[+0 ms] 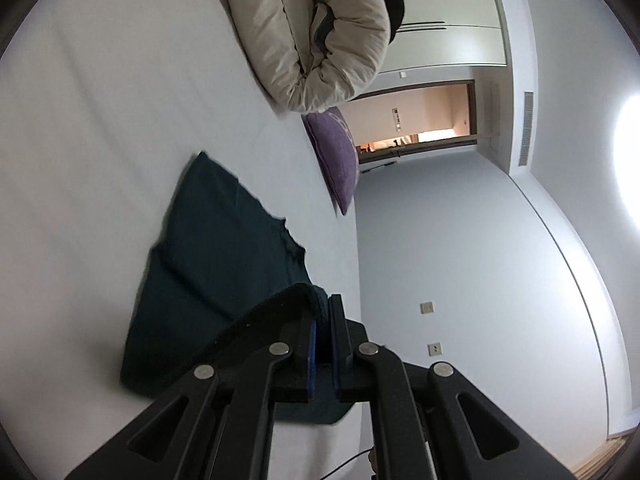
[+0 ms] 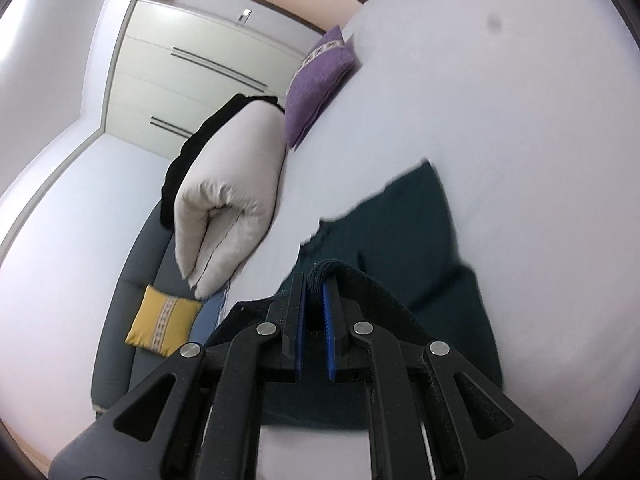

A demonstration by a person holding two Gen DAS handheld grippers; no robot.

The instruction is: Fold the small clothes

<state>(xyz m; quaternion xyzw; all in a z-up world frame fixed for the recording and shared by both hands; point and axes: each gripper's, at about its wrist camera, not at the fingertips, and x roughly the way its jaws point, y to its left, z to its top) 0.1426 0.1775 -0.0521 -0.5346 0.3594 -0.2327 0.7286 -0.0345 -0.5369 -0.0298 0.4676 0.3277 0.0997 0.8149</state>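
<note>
A dark teal garment [image 1: 224, 248] lies on the white bed sheet [image 1: 100, 120]; it also shows in the right wrist view [image 2: 412, 232]. My left gripper [image 1: 325, 312] is shut on a rolled edge of the garment, lifted off the sheet. My right gripper [image 2: 316, 284] is shut on another thick edge of the same garment, with the cloth draped over its right finger. The rest of the garment lies partly folded on the sheet beyond both grippers.
A folded beige duvet [image 1: 316, 32] and a purple cushion [image 1: 336, 152] lie at the bed's far side; both show in the right wrist view [image 2: 228, 200], [image 2: 316, 84]. A grey sofa [image 2: 132, 280] with a yellow cushion [image 2: 164, 320] stands beside the bed.
</note>
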